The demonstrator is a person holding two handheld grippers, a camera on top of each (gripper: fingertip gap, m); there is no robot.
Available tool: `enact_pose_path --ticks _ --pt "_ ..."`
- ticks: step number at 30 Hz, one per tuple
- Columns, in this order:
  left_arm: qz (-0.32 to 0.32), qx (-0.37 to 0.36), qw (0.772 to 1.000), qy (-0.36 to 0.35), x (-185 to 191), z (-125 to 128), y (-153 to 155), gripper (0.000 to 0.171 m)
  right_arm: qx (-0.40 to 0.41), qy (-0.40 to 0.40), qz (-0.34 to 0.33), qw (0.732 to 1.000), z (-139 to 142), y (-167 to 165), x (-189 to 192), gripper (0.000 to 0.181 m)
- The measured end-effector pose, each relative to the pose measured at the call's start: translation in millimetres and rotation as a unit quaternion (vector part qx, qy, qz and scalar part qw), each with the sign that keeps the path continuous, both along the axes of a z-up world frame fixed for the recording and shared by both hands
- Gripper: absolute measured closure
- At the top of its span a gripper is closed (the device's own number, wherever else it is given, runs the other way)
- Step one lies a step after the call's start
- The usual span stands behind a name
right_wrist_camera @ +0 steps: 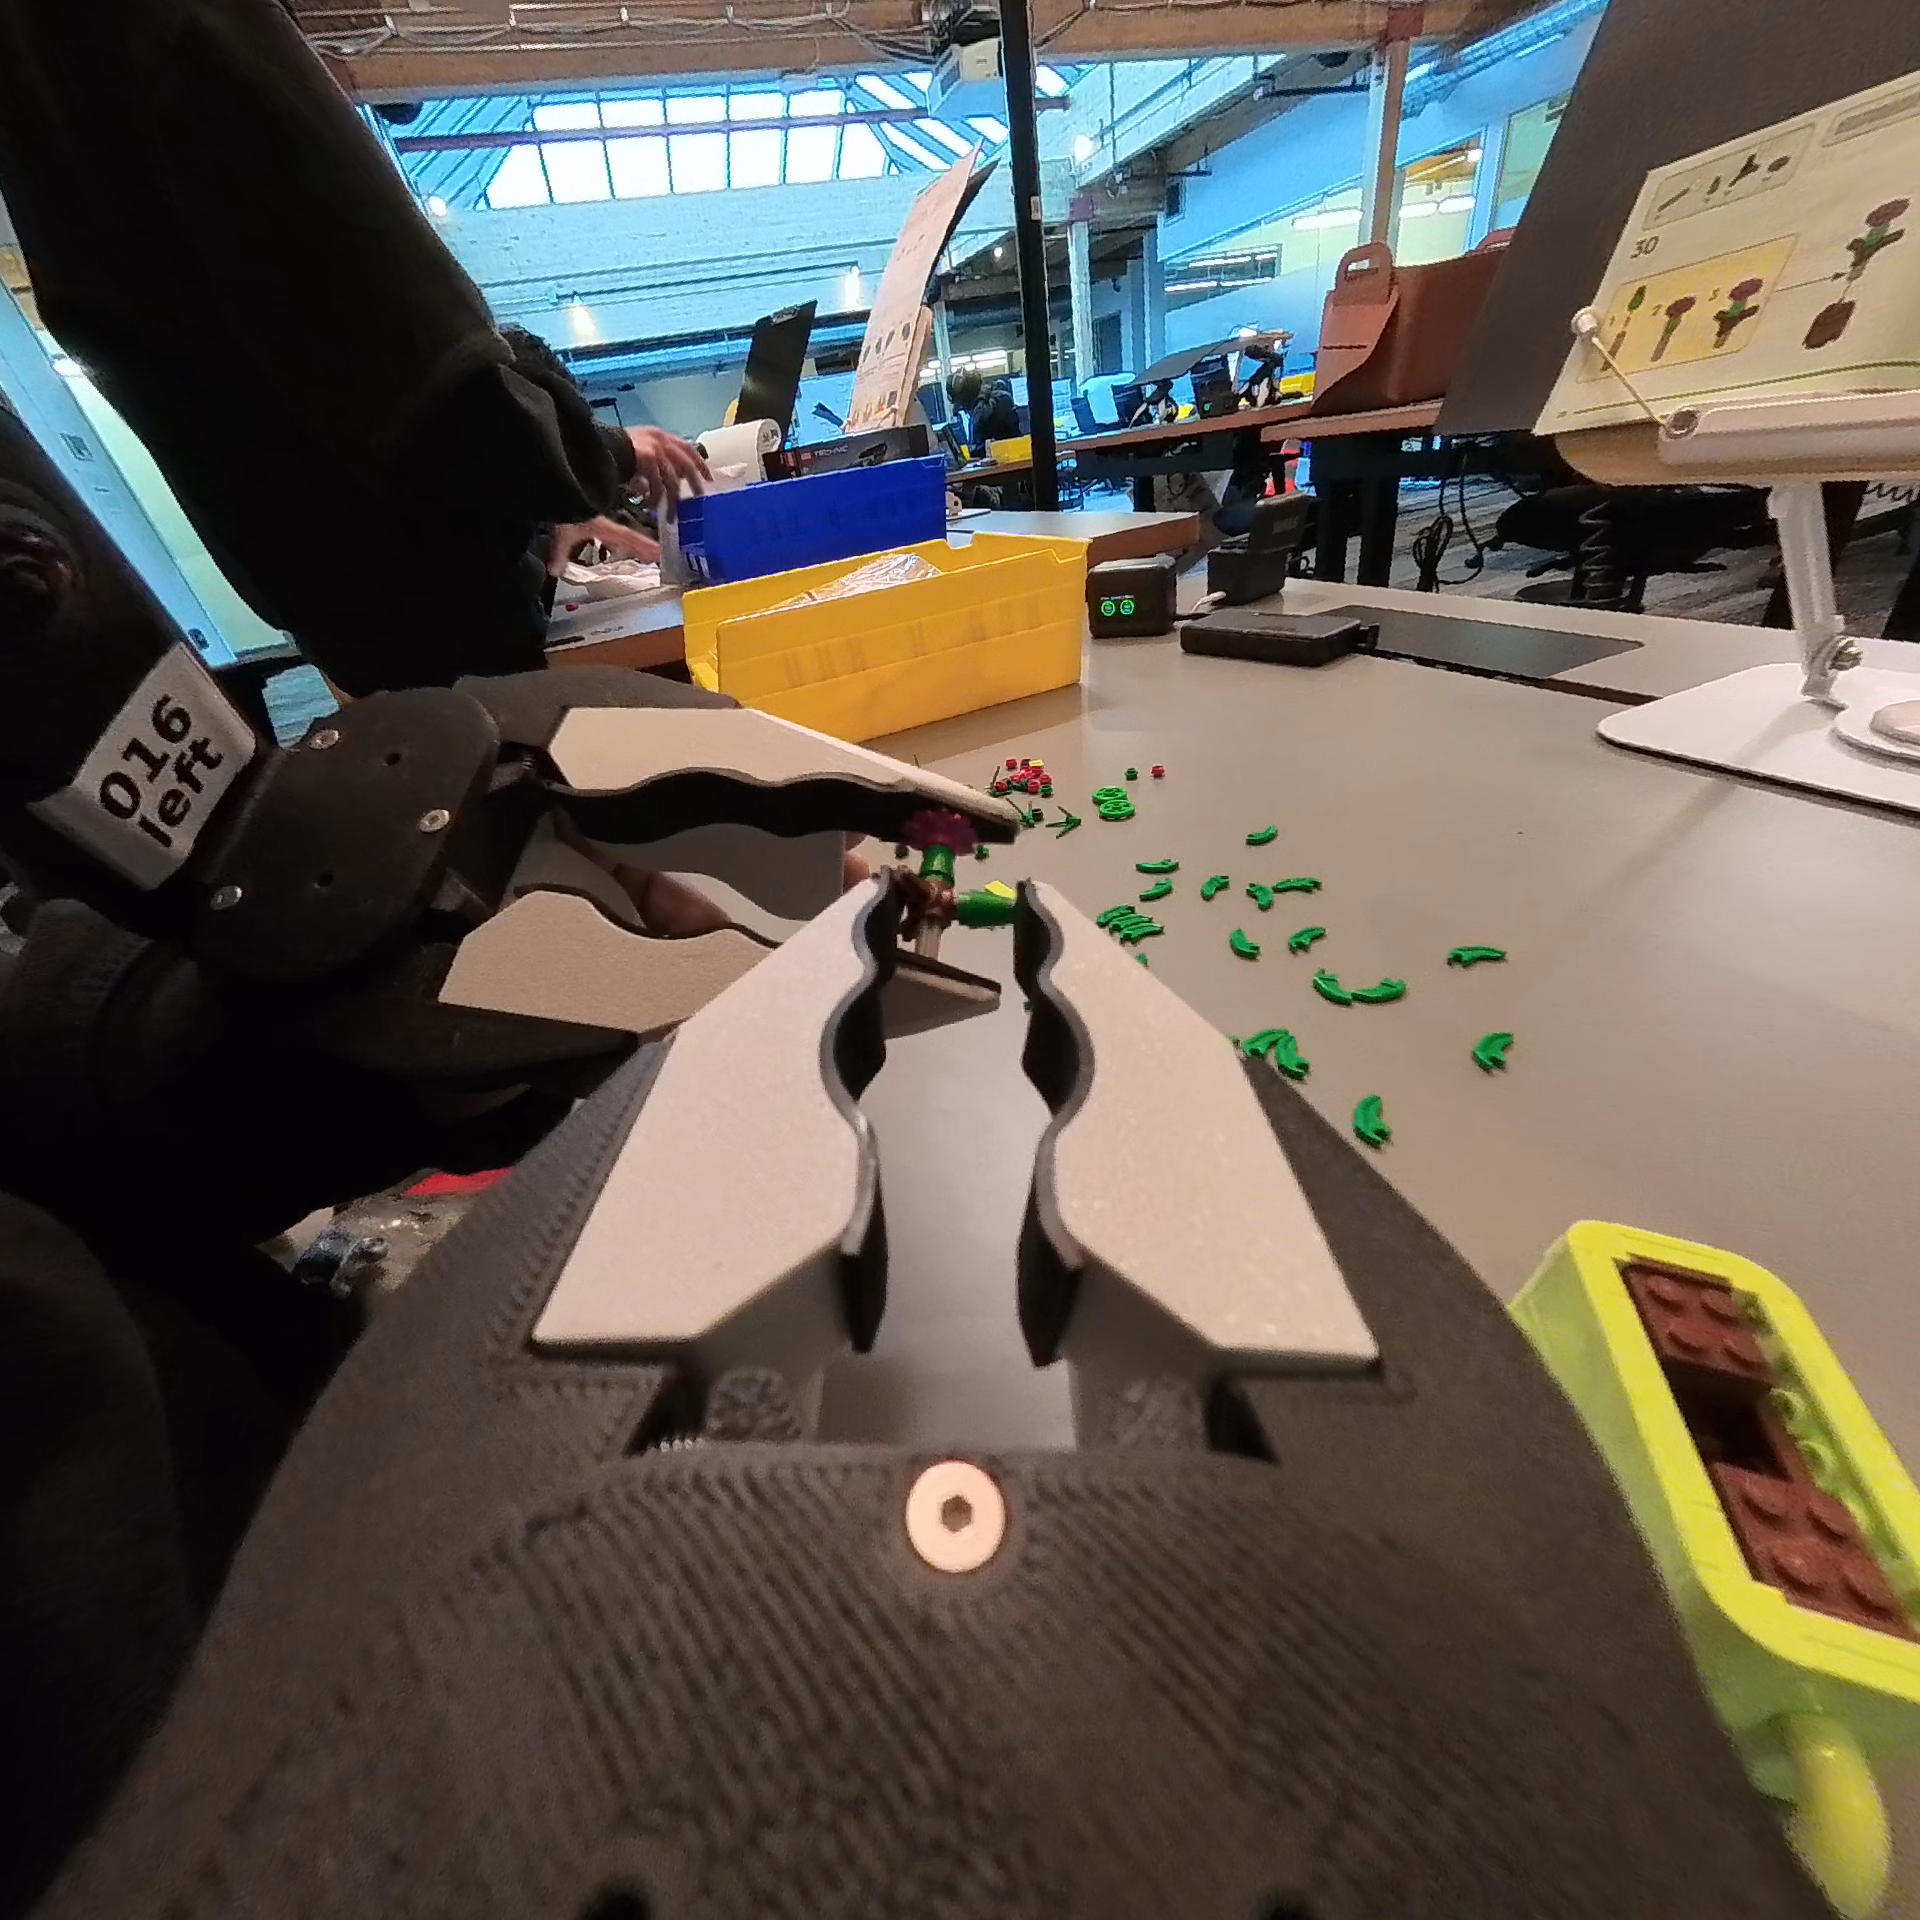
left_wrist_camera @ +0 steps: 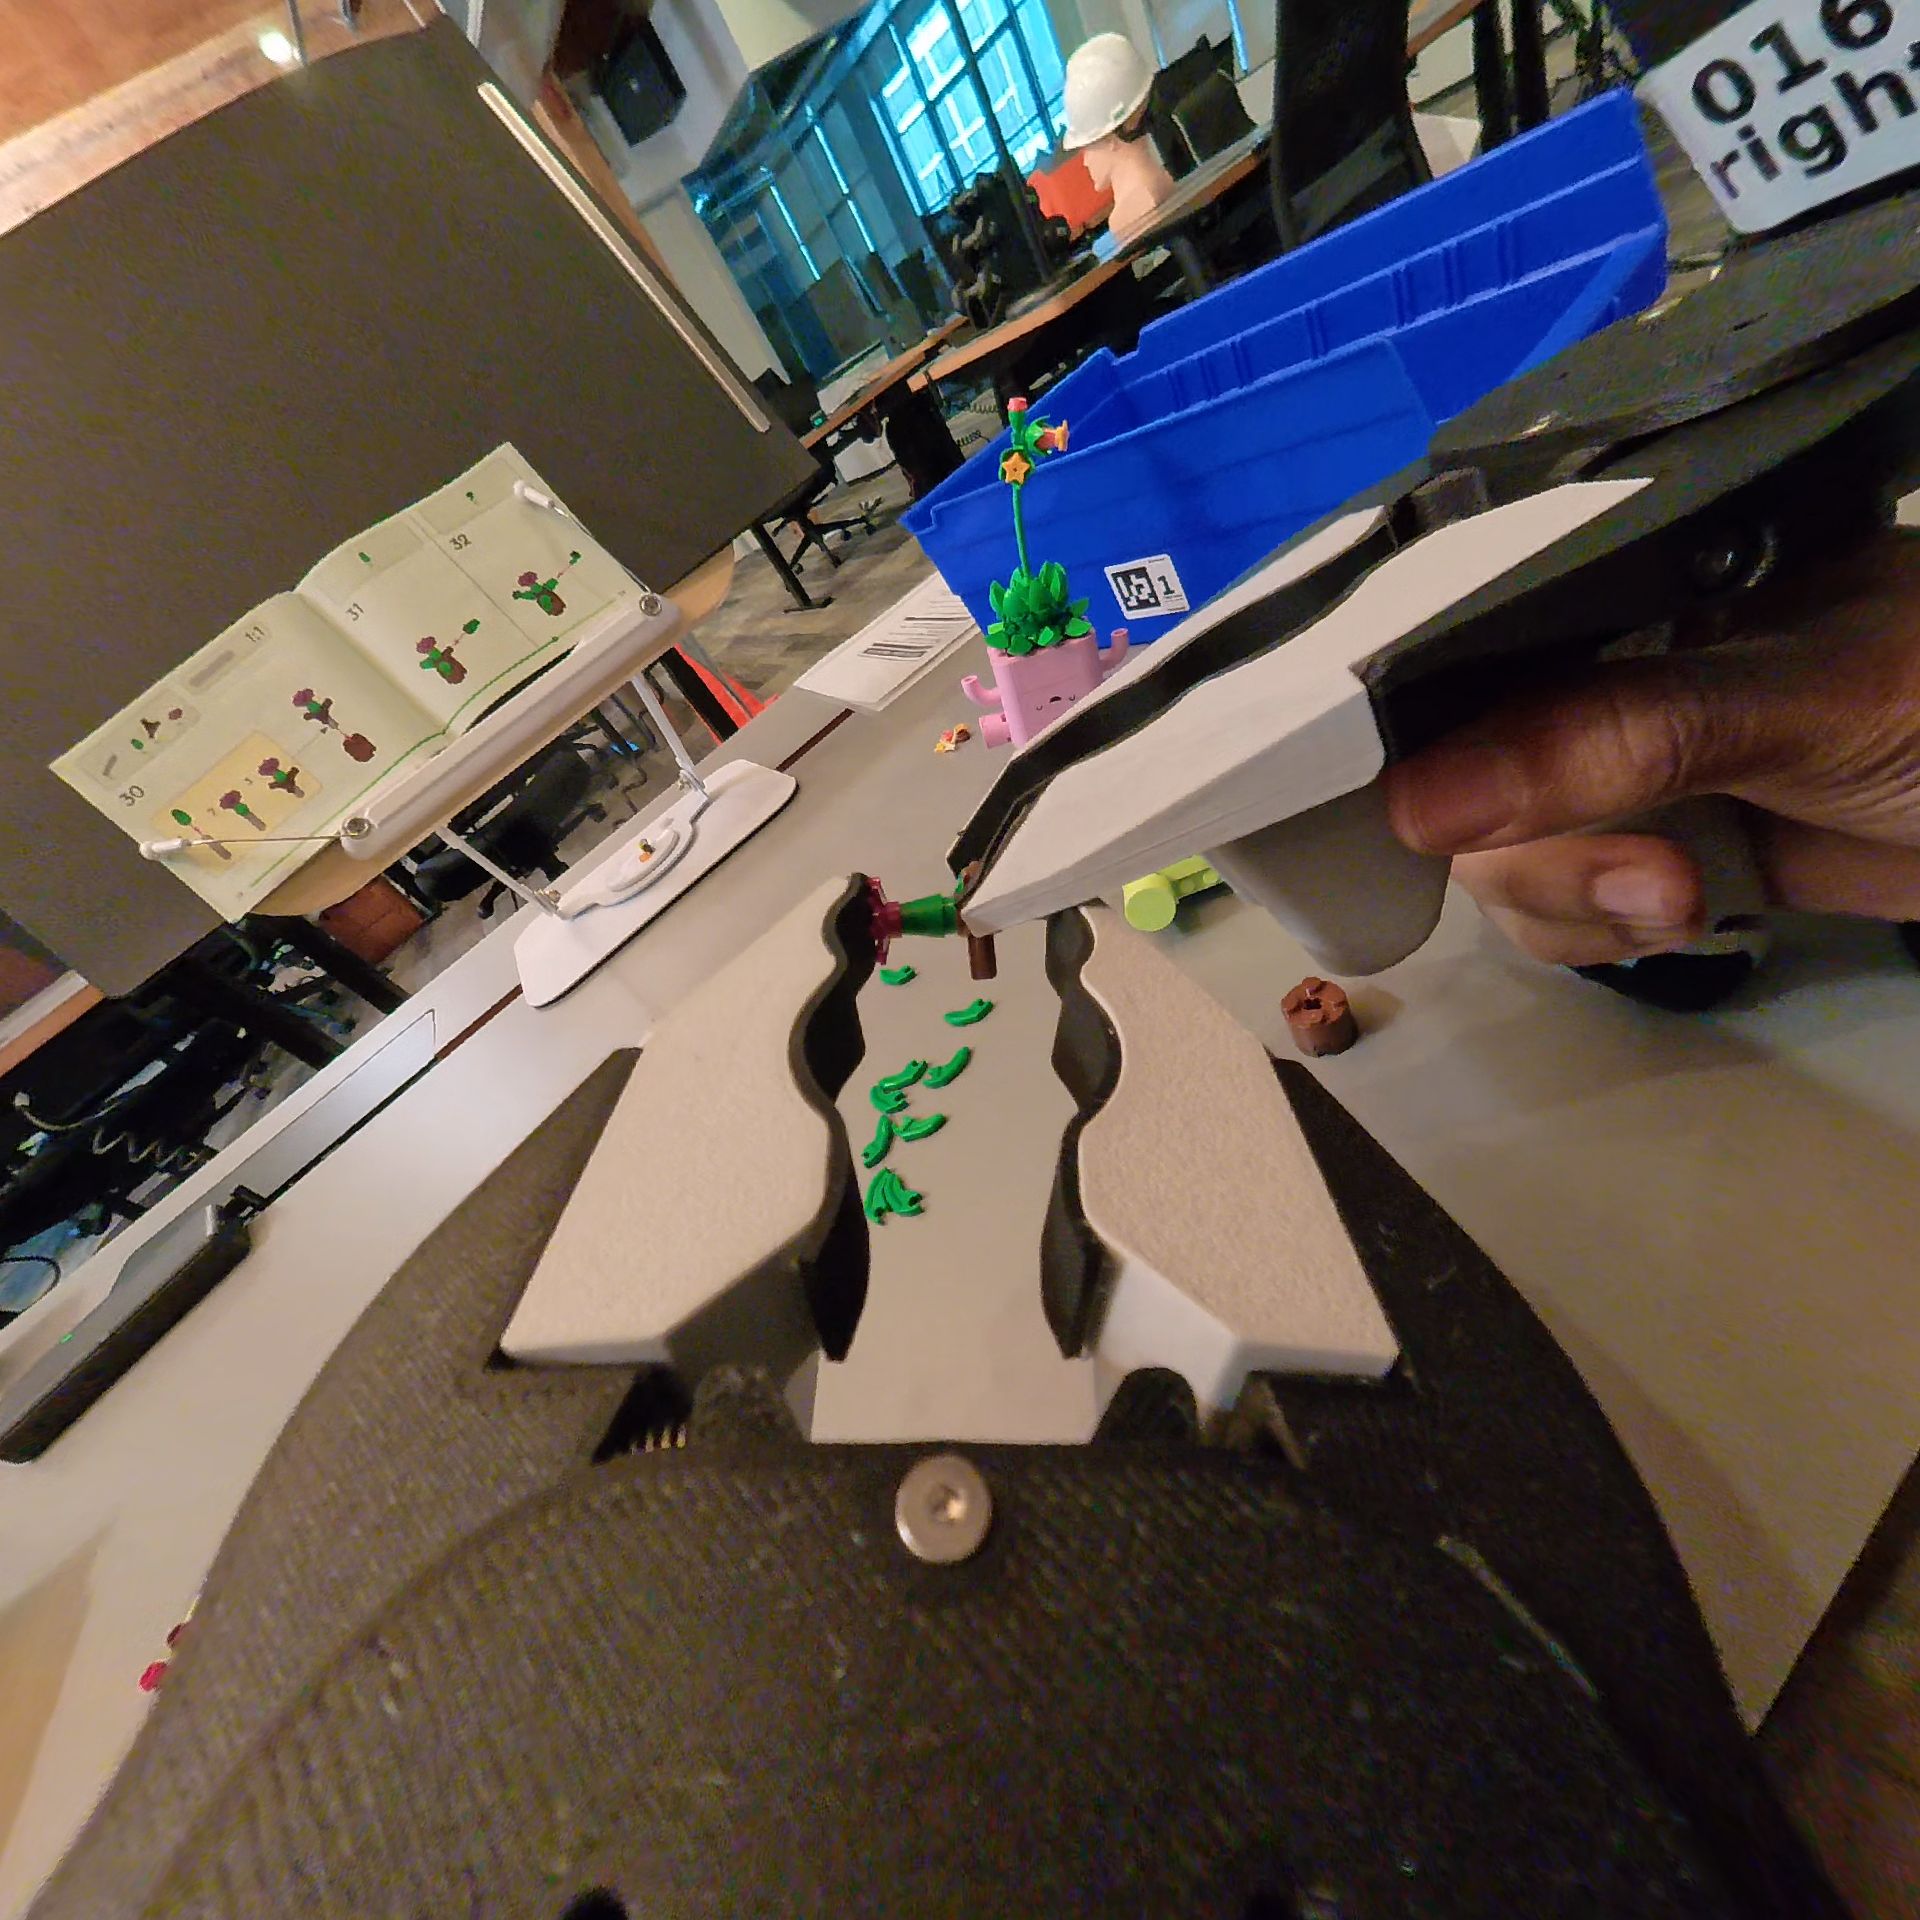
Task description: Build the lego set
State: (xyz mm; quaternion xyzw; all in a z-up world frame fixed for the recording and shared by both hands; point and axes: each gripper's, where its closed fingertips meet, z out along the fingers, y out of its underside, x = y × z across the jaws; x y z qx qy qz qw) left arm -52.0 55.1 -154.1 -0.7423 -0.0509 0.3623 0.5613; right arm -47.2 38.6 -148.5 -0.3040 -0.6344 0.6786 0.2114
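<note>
Flower stem [right_wrist_camera: 940, 891] between right hand-held gripper [right_wrist_camera: 951, 906] tips, bloom against left hand-held gripper [left_wrist_camera: 956, 914].

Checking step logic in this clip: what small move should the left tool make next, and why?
Probably close the left tool on the magenta flower to seat it on the green stem: its jaws are open with one finger touching the flower, while the right tool grips the brown branch.

Tongs: grey fingers [left_wrist_camera: 717, 1143], black wavy inner pads. Between tips, flower piece [left_wrist_camera: 902, 914]: magenta bloom, green stem, brown branch. Green leaves [right_wrist_camera: 1351, 987] scattered beyond. Blue bin [left_wrist_camera: 1299, 436] behind; yellow bin [right_wrist_camera: 883, 634] ahead; lime pot [right_wrist_camera: 1756, 1496] right, brown inside.
</note>
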Motion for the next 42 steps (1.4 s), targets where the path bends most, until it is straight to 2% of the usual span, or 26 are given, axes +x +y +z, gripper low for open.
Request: enact_pose_path --ticks 22,27,29,33,35,37,38,40,42 --pt "0.007 0.010 1.000 -0.003 -1.0 -2.0 -2.1 0.141 0.026 0.017 -0.008 1.000 0.0 -1.4 -0.5 0.161" --pt "-0.005 0.035 0.999 -0.036 -3.9 0.6 0.6 0.141 -0.045 -0.010 -0.011 0.999 6.7 3.1 -4.5 0.159" --pt "0.000 0.042 0.998 -0.045 -6.0 -0.9 -0.1 0.141 -0.071 -0.005 -0.023 0.997 13.8 13.7 -6.3 0.141" --pt "0.003 0.049 0.997 -0.059 -8.4 -4.9 -3.4 0.141 -0.113 -0.019 -0.017 0.993 16.2 24.5 -8.7 0.138" --pt "-0.007 0.083 0.992 -0.096 -8.3 -2.4 -3.2 0.141 -0.118 -0.030 -0.003 0.993 13.7 18.6 -7.8 0.134" --pt "-0.022 0.154 0.971 -0.184 -10.6 1.9 -4.8 0.140 -0.120 -0.021 -0.001 0.993 15.5 15.4 -6.2 0.132" --pt "-0.035 0.207 0.949 -0.236 -12.2 7.7 -6.9 0.140 -0.119 -0.011 -0.003 0.993 17.7 15.2 -5.1 0.133" --pt "-0.060 0.304 0.888 -0.341 -17.4 16.0 -12.0 0.140 -0.106 0.011 -0.004 0.994 21.0 14.5 -2.4 0.134" --pt "-0.100 0.376 0.813 -0.433 -16.4 23.6 -12.0 0.140 -0.077 0.035 -0.014 0.996 20.9 13.8 -1.3 0.133"
